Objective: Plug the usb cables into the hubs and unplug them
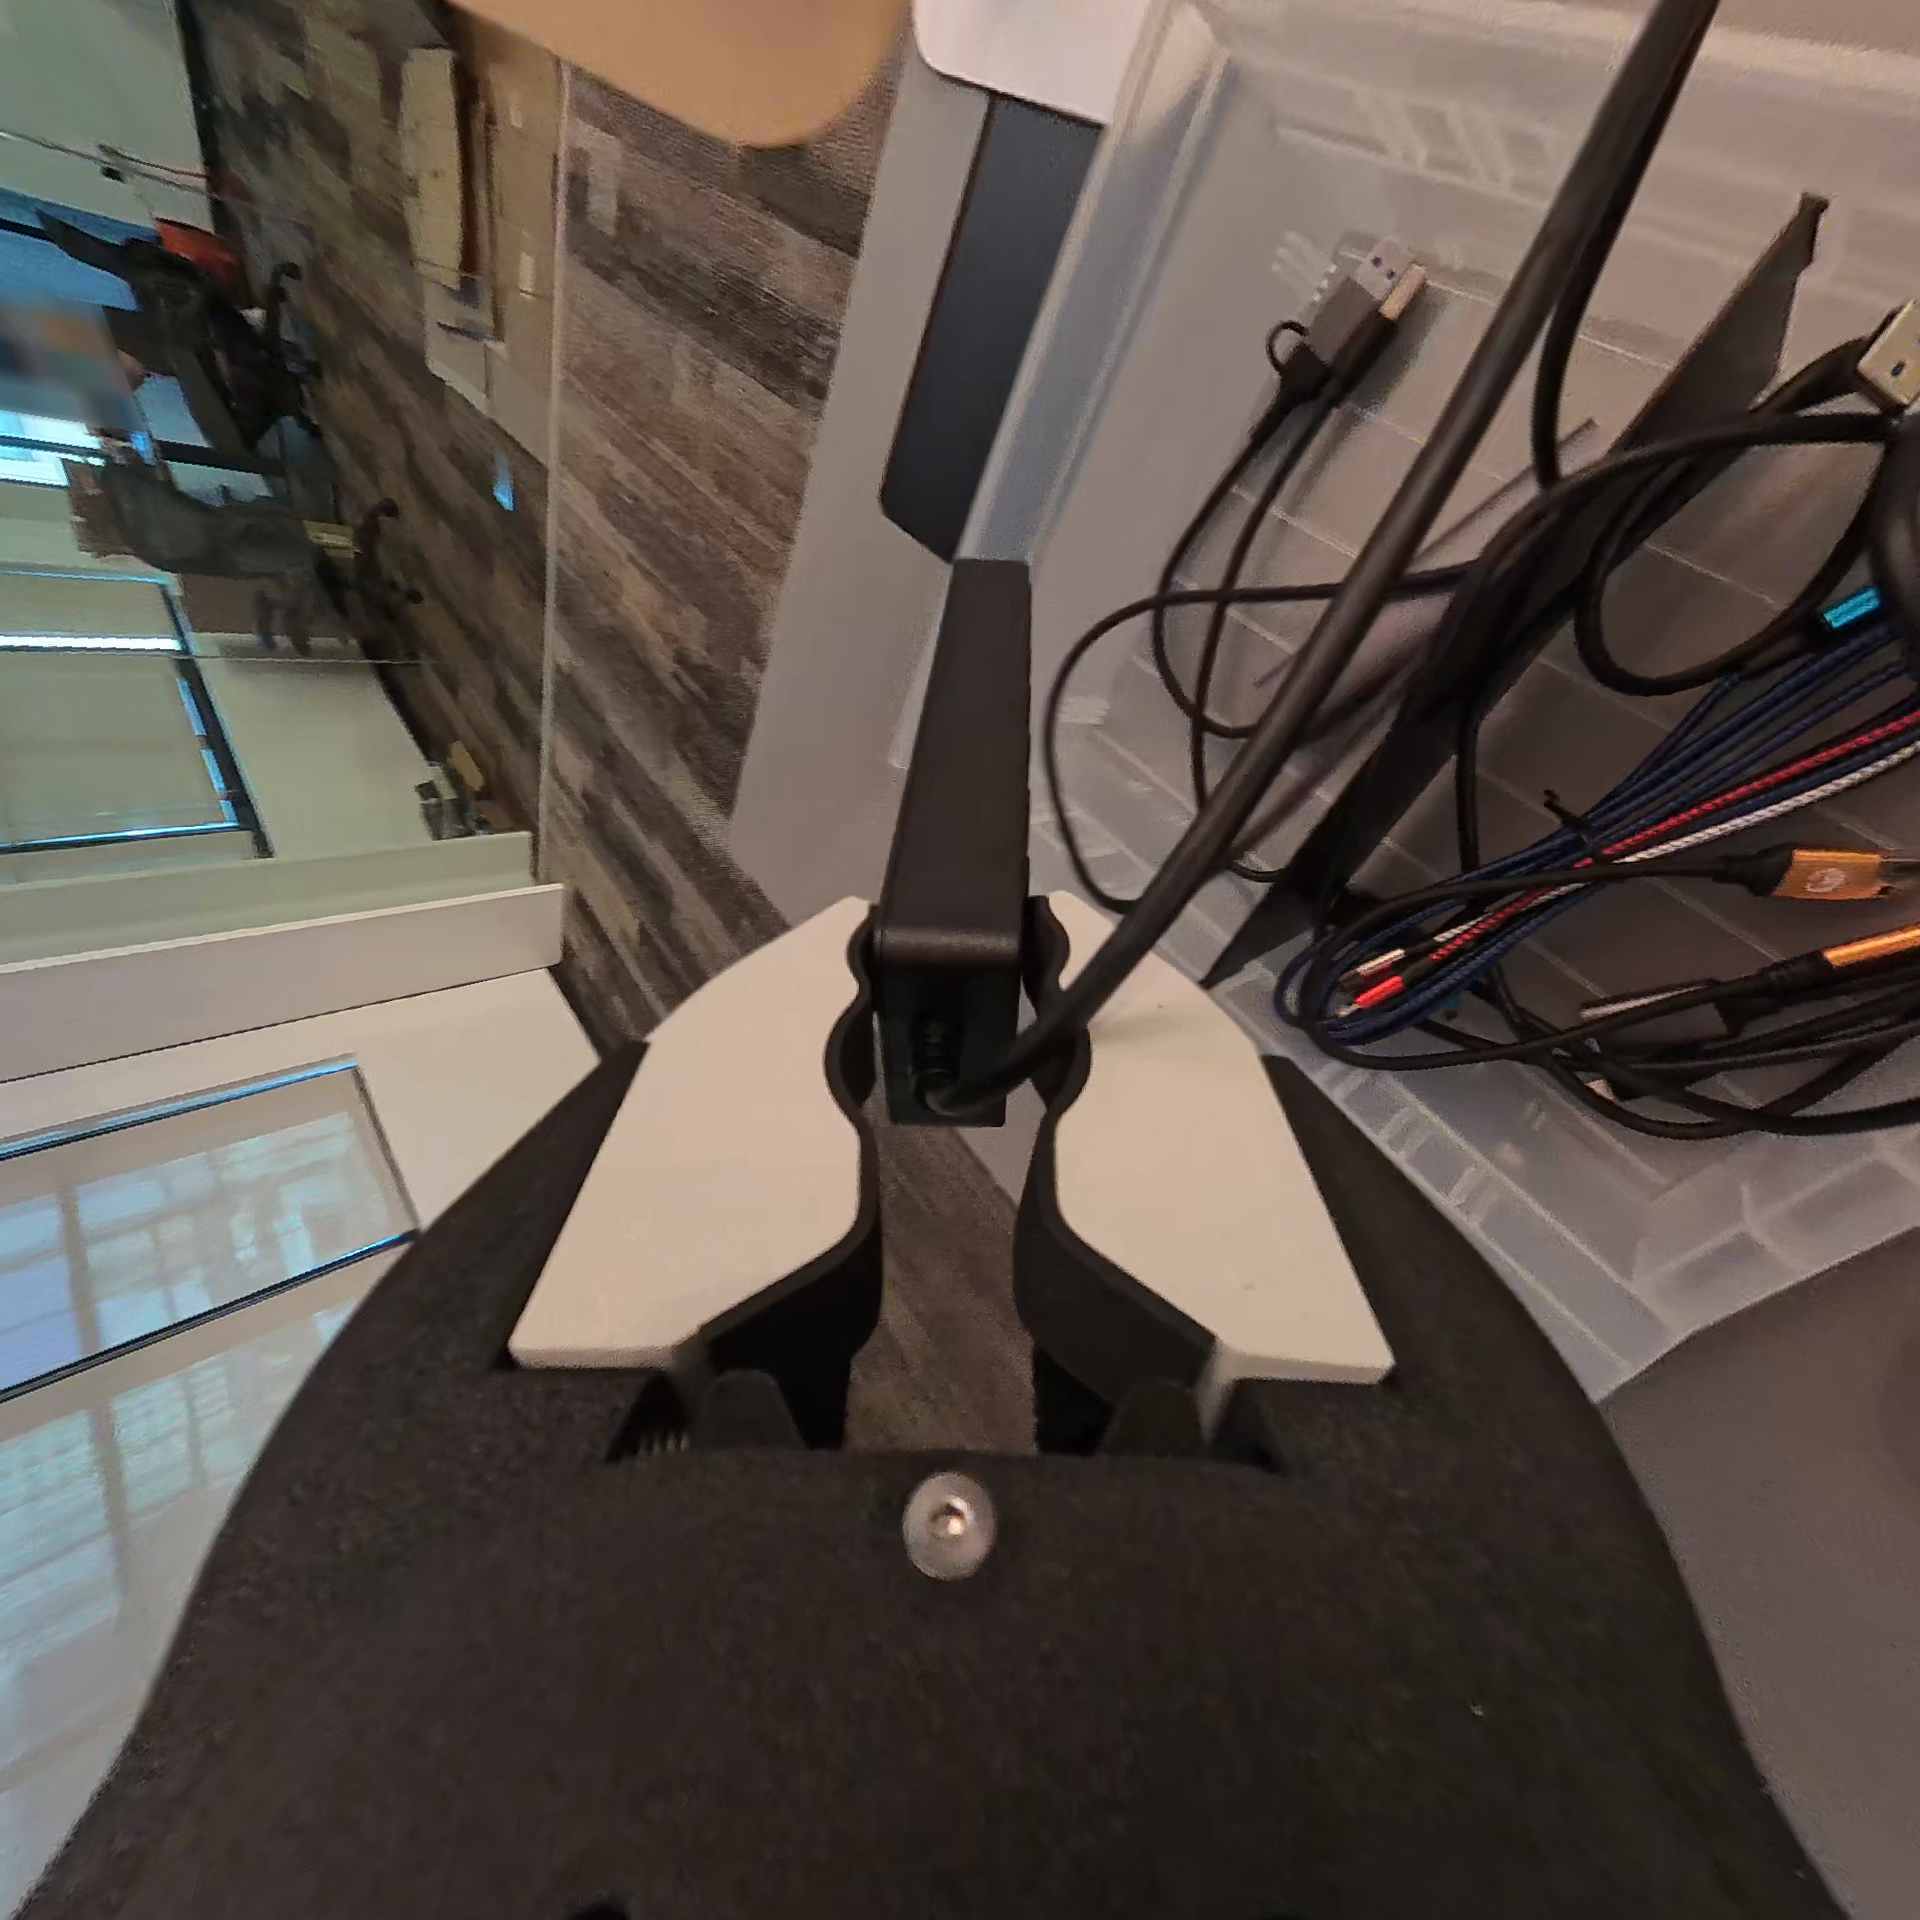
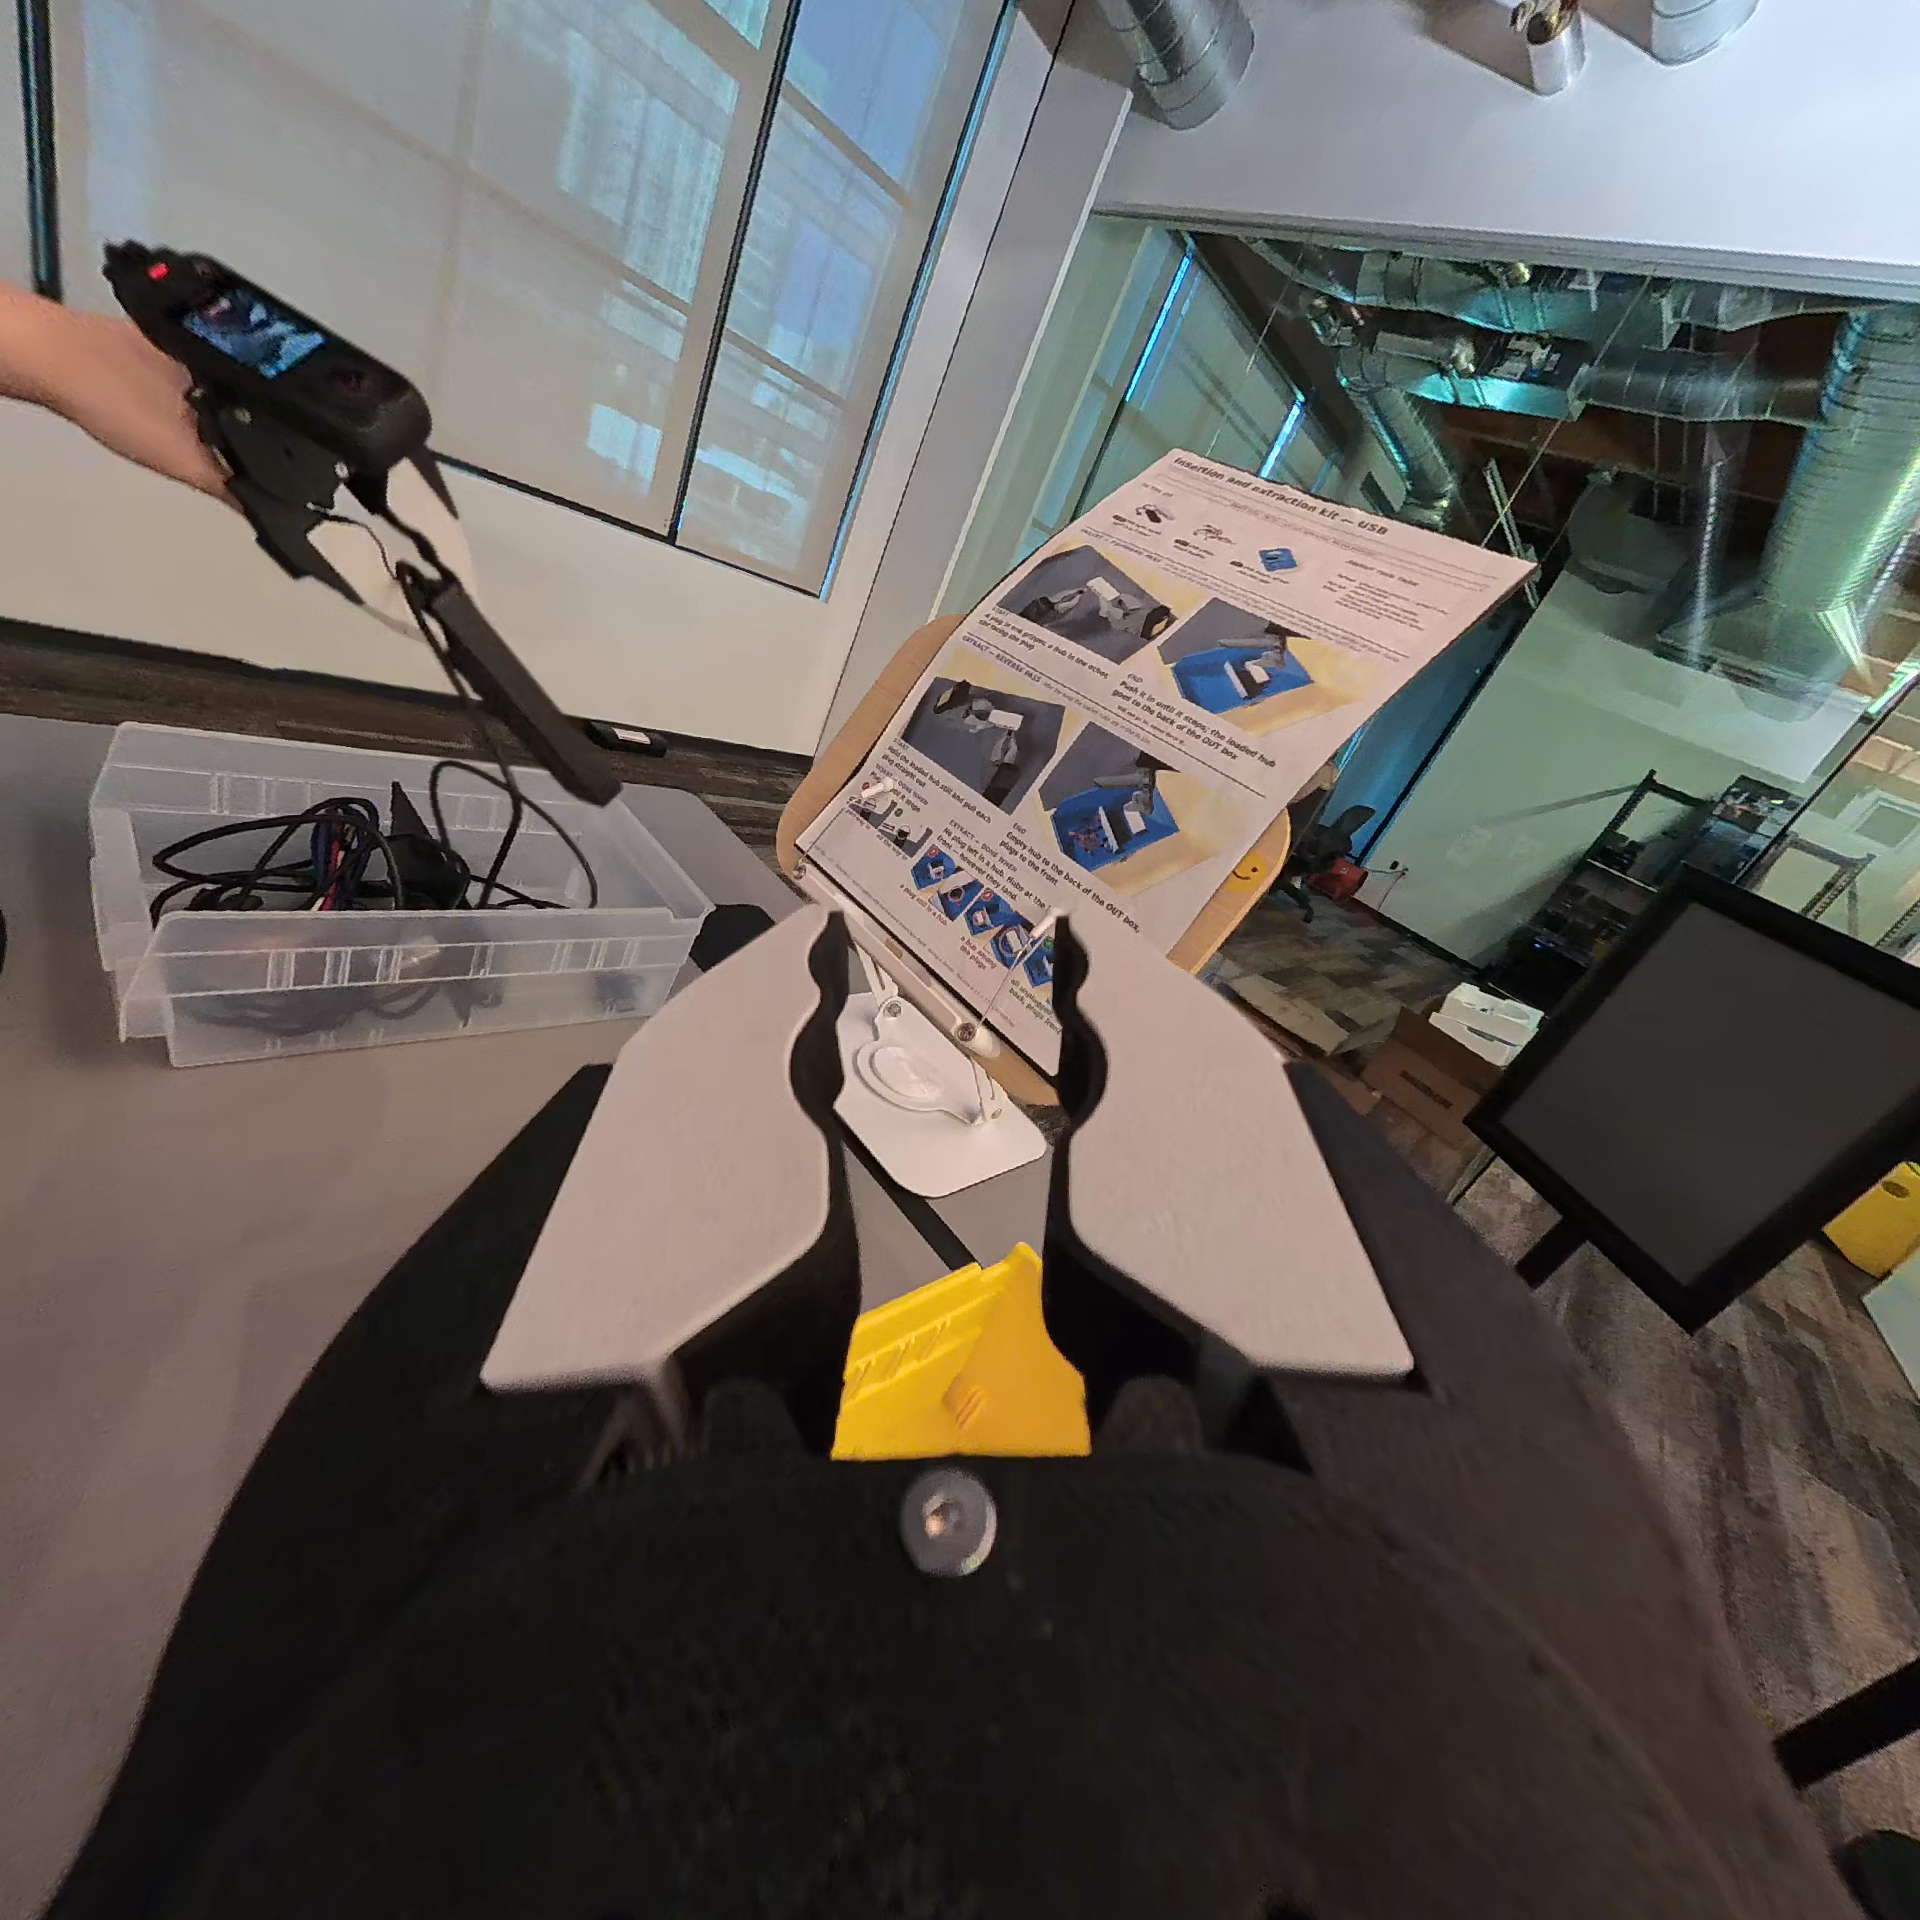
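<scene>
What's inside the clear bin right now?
The clear bin holds a tangle of black cables, braided blue and red ones, and loose USB plugs. Anything beneath the tangle is hidden.

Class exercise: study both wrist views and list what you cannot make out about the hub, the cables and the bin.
1. Black hub: ports unseen in the left wrist view, which looks along its end; too small in the right wrist view.
2. Clear bin: cut off by the right edge of the left wrist view.
3. Cables: a tangle in the right wrist view, plugs too small to count.
</scene>
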Available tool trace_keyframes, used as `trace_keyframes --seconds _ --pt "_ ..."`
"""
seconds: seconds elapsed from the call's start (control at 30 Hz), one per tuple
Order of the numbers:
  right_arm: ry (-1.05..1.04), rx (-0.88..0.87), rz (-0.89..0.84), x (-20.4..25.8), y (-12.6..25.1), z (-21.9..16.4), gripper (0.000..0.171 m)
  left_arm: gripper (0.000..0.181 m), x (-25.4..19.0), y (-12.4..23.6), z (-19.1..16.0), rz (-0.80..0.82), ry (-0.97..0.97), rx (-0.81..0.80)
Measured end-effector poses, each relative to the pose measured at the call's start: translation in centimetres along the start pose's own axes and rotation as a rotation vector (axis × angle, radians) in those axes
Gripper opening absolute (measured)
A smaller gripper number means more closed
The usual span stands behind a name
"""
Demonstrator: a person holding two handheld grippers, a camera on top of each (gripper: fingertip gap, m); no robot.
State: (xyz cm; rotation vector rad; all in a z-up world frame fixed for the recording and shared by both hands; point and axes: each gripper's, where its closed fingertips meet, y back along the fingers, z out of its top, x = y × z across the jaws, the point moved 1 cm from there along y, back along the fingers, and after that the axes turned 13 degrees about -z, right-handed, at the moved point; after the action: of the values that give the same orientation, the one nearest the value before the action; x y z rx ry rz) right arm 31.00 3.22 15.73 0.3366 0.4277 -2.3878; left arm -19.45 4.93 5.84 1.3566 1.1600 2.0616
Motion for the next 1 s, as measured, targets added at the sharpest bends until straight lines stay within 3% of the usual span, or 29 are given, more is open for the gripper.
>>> trace_keyframes --seconds 0.27,0.7,0.9,1.0 --pt "-0.011 0.042 0.038 0.3 -0.1 -0.9 0.038 0.026 3.3 7.3 4.7 0.097 -0.033 -0.011" --pt "0.003 0.123 0.138 2.7 -1.2 -2.6 0.038 0.026 7.6 21.3 15.5 0.295 -0.137 -0.034" --pt "-0.009 0.117 0.262 7.2 -3.1 -2.1 0.04 0.026 7.8 26.5 19.3 0.371 -0.178 -0.047" --pt "-0.049 0.063 0.301 10.6 -4.9 -0.6 0.053 0.026 7.2 28.8 20.9 0.395 -0.206 -0.057"
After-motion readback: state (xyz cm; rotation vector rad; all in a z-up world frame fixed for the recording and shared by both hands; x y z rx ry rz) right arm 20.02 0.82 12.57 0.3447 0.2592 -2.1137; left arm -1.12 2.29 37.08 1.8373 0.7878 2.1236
